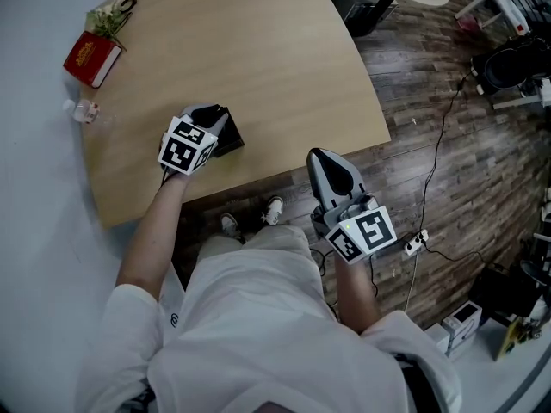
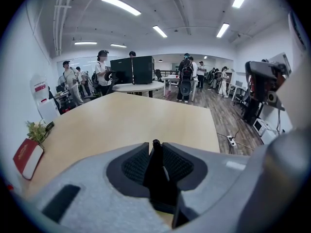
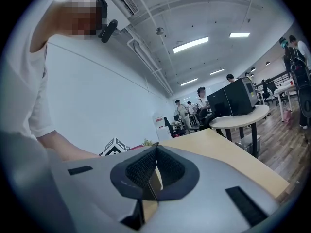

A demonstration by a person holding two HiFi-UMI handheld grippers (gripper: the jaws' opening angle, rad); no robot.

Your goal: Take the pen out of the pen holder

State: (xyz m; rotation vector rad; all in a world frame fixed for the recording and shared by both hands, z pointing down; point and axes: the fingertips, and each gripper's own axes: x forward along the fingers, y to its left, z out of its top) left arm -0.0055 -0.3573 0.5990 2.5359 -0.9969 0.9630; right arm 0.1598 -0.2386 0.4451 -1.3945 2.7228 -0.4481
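A black pen holder [image 1: 229, 139] stands on the wooden table [image 1: 267, 50] near its front edge. My left gripper [image 1: 220, 114] hangs over the holder, pointing down into it. In the left gripper view a black pen [image 2: 156, 165] stands upright between the ribbed pads [image 2: 135, 166], and the left gripper [image 2: 155, 148] is shut on it. The pen's lower part is hidden by the jaws. My right gripper [image 1: 324, 156] is held off the table's front edge, over the floor. Its pads meet with nothing between them in the right gripper view [image 3: 156, 149].
A red box [image 1: 89, 58] with a small plant [image 1: 108, 19] and a clear bottle [image 1: 84, 110] sit at the table's left end. A power strip [image 1: 415, 244] and cables lie on the wooden floor to the right. People and desks fill the far room.
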